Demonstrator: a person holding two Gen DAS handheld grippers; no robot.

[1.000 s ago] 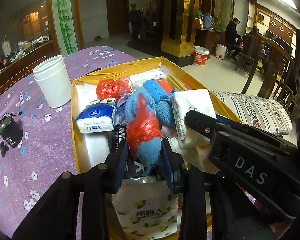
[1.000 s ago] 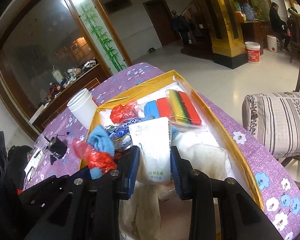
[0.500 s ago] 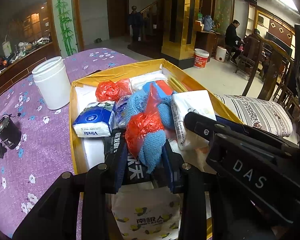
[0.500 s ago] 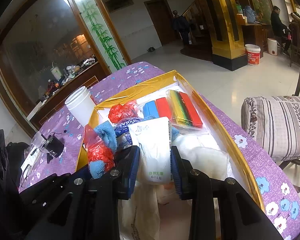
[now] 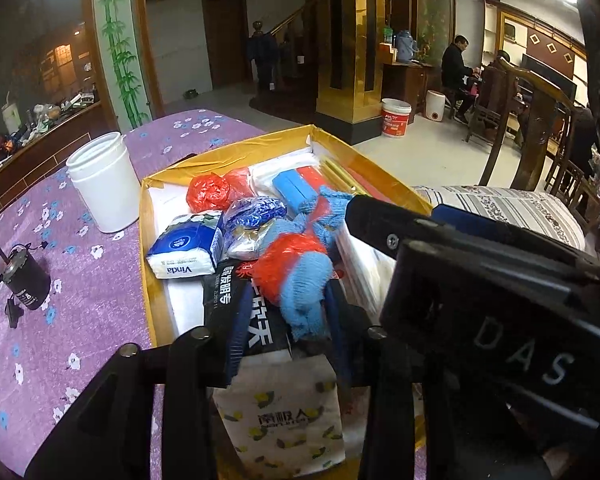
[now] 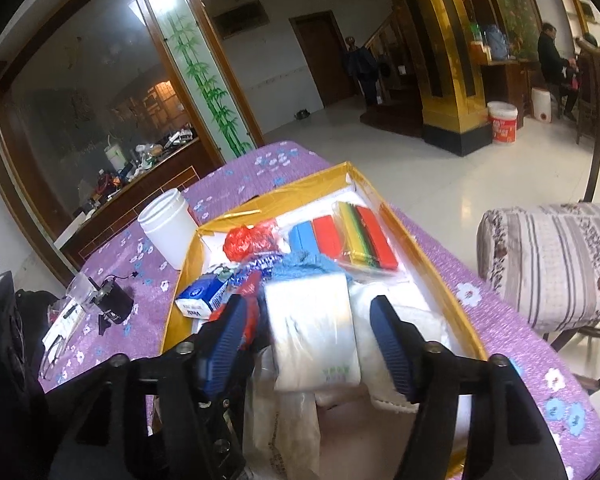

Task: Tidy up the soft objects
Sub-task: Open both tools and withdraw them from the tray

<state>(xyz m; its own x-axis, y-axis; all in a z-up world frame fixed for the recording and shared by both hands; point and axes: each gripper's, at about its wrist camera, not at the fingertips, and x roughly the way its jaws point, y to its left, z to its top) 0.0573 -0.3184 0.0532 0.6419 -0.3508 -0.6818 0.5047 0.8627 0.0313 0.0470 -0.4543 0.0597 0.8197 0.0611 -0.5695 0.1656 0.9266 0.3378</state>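
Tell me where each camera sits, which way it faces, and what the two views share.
Left wrist: on the left gripper, facing forward over the yellow box; its jaws grip the blue-and-red cloth bundle, and the right gripper's black body crosses at right.
Right wrist: on the right gripper, facing the same way; its jaws stand open around the white tissue pack.
Shared: box, white jar, Vinda pack.

Left claw (image 5: 286, 316) clamped on blue-and-red knit bundle (image 5: 300, 276) above yellow box (image 5: 150, 280) on purple worktop (image 5: 80, 300).
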